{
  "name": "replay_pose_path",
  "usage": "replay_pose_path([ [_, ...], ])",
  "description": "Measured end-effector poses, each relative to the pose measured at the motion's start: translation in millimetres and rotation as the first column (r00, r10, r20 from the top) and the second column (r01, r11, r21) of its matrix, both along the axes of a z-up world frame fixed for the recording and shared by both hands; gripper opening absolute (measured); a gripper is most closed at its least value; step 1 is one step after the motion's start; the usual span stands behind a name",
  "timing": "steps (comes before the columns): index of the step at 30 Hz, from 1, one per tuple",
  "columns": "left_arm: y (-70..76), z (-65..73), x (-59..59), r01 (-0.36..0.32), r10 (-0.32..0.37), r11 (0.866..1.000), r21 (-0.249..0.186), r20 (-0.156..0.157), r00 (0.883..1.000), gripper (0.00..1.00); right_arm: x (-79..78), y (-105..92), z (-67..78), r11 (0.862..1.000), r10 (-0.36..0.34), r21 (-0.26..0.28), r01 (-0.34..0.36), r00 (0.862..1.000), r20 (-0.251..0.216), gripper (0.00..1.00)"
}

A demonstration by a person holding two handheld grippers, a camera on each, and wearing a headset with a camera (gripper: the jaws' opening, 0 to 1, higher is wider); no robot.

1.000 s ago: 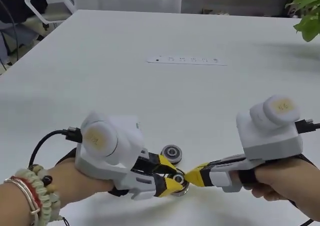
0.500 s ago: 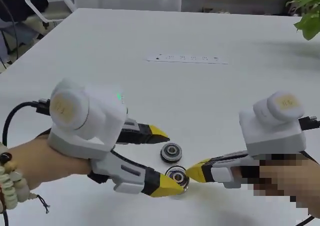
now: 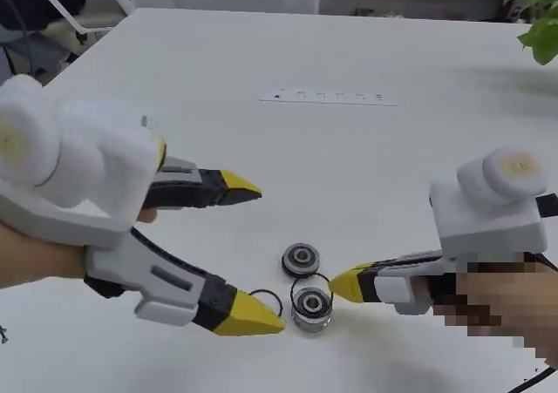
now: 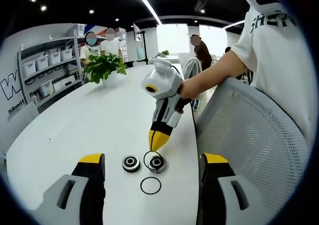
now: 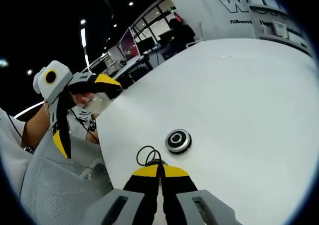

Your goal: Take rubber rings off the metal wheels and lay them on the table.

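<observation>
My right gripper (image 3: pixel 340 286) has its jaws pinched on the rubber ring (image 3: pixel 309 274) at the lower-centre wheel (image 3: pixel 311 306); my left gripper (image 3: pixel 271 258) has its jaws gaping wide.

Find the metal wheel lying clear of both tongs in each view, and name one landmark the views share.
Head view: the metal wheel lies low centre, just beyond the other wheel.
Left gripper view: low, left of centre, left of that wheel.
Right gripper view: centre, above the shut tongs.
Shared landmark: the right gripper, its yellow tongs tip at the other wheel.
</observation>
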State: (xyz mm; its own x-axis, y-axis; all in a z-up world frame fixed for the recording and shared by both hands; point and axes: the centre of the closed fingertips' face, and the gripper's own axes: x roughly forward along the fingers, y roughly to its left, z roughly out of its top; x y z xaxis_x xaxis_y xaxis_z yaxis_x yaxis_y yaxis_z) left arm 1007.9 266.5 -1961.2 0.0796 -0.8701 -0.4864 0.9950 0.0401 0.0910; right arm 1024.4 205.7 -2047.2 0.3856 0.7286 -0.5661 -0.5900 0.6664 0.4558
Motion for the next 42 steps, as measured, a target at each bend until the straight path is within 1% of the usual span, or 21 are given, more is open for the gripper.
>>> replay_pose_path([
  [4, 17.7, 3.2, 4.2, -0.046, 0.046, 0.999, 0.008, 0.016, 0.999, 0.79, 1.1, -0.2, 2.4, 1.0, -0.005, 0.007, 0.005, 1.0, 0.004, 0.0],
  [7, 27.9, 4.8, 5.5, -0.08, 0.08, 0.997, 0.002, 0.013, 0.997, 0.81, 2.0, -0.4, 4.1, 1.0, -0.01, 0.013, 0.01, 1.0, 0.007, 0.0],
  [9, 34.1, 4.7, 3.5, -0.093, 0.093, 0.996, 0.001, 0.008, 0.996, 0.81, 2.7, -0.7, 5.5, 1.0, -0.013, 0.017, 0.013, 1.0, 0.01, 0.0],
  [12, 43.2, 3.8, 0.4, -0.111, 0.111, 0.994, 0.008, 0.01, 0.994, 0.82, 3.5, -0.5, 8.2, 1.0, -0.017, 0.024, 0.017, 1.0, 0.016, 0.0],
  [14, 49.4, 2.9, -1.3, -0.127, 0.127, 0.992, 0.009, 0.005, 0.992, 0.83, 3.4, 0.2, 9.9, 0.999, -0.019, 0.027, 0.018, 1.0, 0.02, 0.0],
  [17, 55.7, 0.5, -5.1, -0.149, 0.149, 0.989, -0.001, -0.017, 0.989, 0.84, 3.7, 1.6, 12.8, 0.999, -0.022, 0.036, 0.021, 0.999, 0.025, 0.0],
  [19, 58.2, -0.3, -6.9, -0.156, 0.156, 0.988, -0.005, -0.018, 0.988, 0.87, 3.4, 2.6, 14.6, 0.999, -0.022, 0.04, 0.021, 0.999, 0.028, 0.0],
  [24, 68.3, -3.2, -9.6, -0.192, 0.192, 0.981, -0.006, -0.031, 0.981, 0.88, 3.7, 4.4, 19.1, 0.998, -0.023, 0.051, 0.021, 0.999, 0.037, 0.0],
  [27, 74.5, -4.4, -10.6, -0.221, 0.22, 0.975, -0.012, -0.044, 0.974, 0.89, 3.5, 5.4, 20.9, 0.998, -0.022, 0.056, 0.02, 0.999, 0.04, 0.0],
  [30, 79.1, -5.7, -12.6, -0.234, 0.233, 0.972, -0.013, -0.05, 0.971, 0.9, 3.3, 6.2, 22.5, 0.998, -0.021, 0.059, 0.019, 0.999, 0.043, 0.0],
  [33, 85.3, -6.7, -13.0, -0.26, 0.259, 0.965, -0.02, -0.059, 0.964, 0.9, 3.4, 7.1, 24.6, 0.998, -0.021, 0.063, 0.018, 0.999, 0.048, 0.0],
  [35, 88.1, -8.1, -14.5, -0.267, 0.265, 0.964, -0.018, -0.065, 0.962, 0.9, 3.4, 7.7, 26.7, 0.998, -0.021, 0.066, 0.018, 0.998, 0.052, 0.0],
  [38, 94.6, -10.4, -15.8, -0.289, 0.288, 0.957, -0.015, -0.068, 0.955, 0.9, 3.5, 8.6, 29.3, 0.997, -0.021, 0.069, 0.016, 0.998, 0.06, 0.0],
  [42, 98.1, -13.0, -19.5, -0.306, 0.303, 0.952, -0.017, -0.084, 0.949, 0.91, 3.4, 11.3, 32.9, 0.997, -0.016, 0.073, 0.011, 0.997, 0.071, 0.0],
])
